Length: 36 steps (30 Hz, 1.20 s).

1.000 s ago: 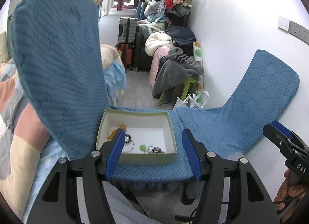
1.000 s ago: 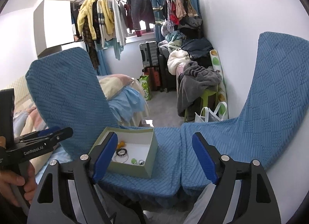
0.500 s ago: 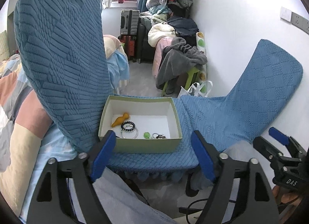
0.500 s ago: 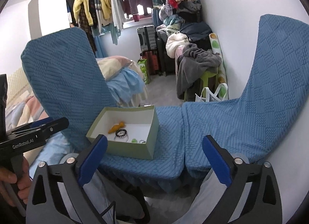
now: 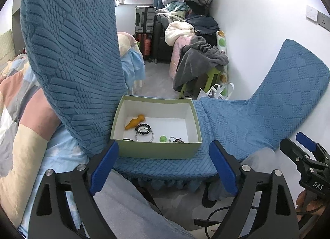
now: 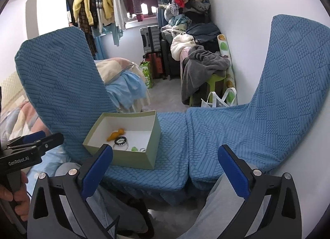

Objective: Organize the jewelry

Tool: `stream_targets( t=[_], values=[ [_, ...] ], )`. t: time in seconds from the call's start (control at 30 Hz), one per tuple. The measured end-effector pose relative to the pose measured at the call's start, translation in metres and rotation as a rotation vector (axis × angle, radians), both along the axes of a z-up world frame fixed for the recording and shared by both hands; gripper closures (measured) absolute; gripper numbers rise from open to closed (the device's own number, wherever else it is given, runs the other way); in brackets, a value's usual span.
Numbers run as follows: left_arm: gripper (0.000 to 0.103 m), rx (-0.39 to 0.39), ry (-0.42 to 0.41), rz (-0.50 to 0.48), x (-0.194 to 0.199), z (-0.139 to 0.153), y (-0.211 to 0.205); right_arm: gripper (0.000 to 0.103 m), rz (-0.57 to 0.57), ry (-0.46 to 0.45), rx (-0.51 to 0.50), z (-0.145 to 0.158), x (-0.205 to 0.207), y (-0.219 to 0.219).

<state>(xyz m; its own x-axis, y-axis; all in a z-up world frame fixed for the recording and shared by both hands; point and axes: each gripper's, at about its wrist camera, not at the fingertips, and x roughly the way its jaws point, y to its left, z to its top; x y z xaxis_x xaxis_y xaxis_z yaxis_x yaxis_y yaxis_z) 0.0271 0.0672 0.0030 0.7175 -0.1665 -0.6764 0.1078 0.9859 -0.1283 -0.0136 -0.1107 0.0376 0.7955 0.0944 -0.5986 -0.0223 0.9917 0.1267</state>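
Pale green box (image 5: 156, 148) sat on the seat of the left blue chair (image 5: 70, 53), its near wall facing the left wrist camera. White interior. Inside: an orange figure-shaped piece (image 5: 135, 122) toward the back left; a black coiled hair tie (image 5: 143, 129) just in front of it, overlapping a thin metal ring (image 5: 145, 136); a small green bead (image 5: 163, 138) near the front wall; beside that, a tangle of dark chain or charms (image 5: 176, 140), too small to identify with confidence.

Left gripper (image 5: 163, 166) was held low in front of the box, short of its near wall, blue pads (image 5: 104, 166) spread wide apart, nothing between them.

Right gripper (image 6: 165, 171) hovered in front of the gap where the two chair seats meet, with the box (image 6: 132, 156) to its left. Jaws wide, empty. The right blue chair (image 6: 268, 105) stood against the white wall (image 6: 243, 22).

Each camera caught the other tool at its edge. Grey-trousered knees (image 5: 123, 204) showed beneath both tools.

Background: hanging clothes (image 6: 99, 10), suitcase (image 5: 145, 19), heaped laundry (image 5: 198, 57).
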Motion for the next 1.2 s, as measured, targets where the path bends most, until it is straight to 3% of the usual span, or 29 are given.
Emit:
stream_targets(
  t=[1.2],
  values=[
    [0.012,0.01,0.029,0.009,0.0028,-0.009,0.0032,0.001,-0.005,0.01,0.0,-0.0027,-0.0024,0.0004]
  ],
)
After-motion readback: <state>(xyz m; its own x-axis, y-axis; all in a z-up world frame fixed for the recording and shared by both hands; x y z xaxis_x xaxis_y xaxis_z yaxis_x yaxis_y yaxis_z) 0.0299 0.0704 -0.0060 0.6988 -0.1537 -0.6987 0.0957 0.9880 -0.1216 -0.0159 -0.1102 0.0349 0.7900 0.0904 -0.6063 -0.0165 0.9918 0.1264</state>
